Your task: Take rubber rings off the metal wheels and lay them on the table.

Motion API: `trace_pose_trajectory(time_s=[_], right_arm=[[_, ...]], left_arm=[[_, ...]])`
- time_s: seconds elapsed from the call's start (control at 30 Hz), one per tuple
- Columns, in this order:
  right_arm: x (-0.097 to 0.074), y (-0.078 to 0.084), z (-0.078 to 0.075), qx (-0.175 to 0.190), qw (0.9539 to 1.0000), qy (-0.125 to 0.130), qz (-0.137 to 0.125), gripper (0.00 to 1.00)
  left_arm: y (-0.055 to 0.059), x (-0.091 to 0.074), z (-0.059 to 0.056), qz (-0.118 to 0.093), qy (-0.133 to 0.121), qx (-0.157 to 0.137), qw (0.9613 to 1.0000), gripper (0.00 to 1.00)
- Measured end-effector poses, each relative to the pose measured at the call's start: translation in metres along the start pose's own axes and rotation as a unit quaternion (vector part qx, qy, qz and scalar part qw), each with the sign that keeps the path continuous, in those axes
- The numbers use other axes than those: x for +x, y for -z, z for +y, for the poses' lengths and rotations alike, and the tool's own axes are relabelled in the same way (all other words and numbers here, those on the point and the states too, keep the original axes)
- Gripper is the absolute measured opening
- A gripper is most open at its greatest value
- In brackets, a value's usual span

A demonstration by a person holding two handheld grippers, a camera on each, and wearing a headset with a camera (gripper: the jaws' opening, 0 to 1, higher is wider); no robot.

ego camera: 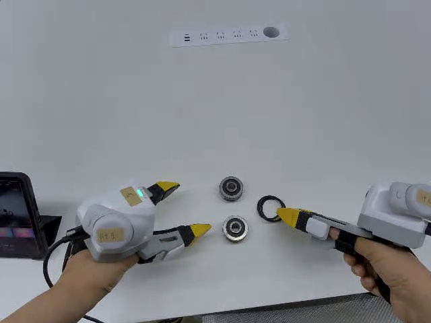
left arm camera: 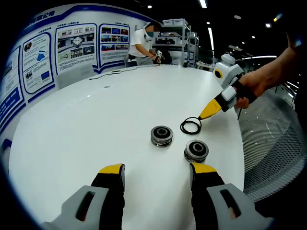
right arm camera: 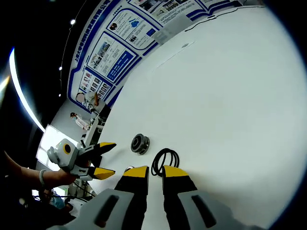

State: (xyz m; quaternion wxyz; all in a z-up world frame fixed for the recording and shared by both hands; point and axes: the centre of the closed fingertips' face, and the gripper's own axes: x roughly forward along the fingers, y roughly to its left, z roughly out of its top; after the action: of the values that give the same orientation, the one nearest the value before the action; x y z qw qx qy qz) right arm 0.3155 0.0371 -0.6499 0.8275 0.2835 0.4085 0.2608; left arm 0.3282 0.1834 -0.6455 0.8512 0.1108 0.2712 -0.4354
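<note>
Left hand-held gripper [ego camera: 184,208] wide open, facing the wheels

One metal wheel [ego camera: 235,229] lies flat just ahead of its tips, nearer to it than to my right hand-held gripper [ego camera: 288,215], whose narrow jaws touch the loose rubber ring [ego camera: 271,207] on the worktop [ego camera: 202,121].

**Cut Off or Unclear**

The dark screen [ego camera: 15,215] runs off the head view's left edge, the right gripper [ego camera: 288,215] off its right. The print on the posters [left arm camera: 72,45] is too small to read. Whether that gripper touches the rubber ring [ego camera: 270,207] is unclear.
</note>
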Motion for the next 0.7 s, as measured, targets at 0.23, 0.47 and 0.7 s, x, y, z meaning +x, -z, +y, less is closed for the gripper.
trace_pose_trajectory(time_s=[0.23,0.47,0.7], right_arm=[[-0.003,0.002,0.002,-0.051,0.9986,0.008,0.011,0.2],[-0.007,0.005,0.014,-0.116,0.993,-0.008,0.022,0.31],[-0.011,0.011,0.027,-0.184,0.9823,-0.021,0.027,0.47]], left_arm=[[0.001,-0.008,-0.002,-0.005,-0.004,-0.01,0.9999,0.55],[-0.002,-0.017,-0.009,-0.016,0.001,-0.014,0.9998,0.56],[0.0,-0.028,-0.01,-0.022,-0.001,-0.02,0.9996,0.58]])
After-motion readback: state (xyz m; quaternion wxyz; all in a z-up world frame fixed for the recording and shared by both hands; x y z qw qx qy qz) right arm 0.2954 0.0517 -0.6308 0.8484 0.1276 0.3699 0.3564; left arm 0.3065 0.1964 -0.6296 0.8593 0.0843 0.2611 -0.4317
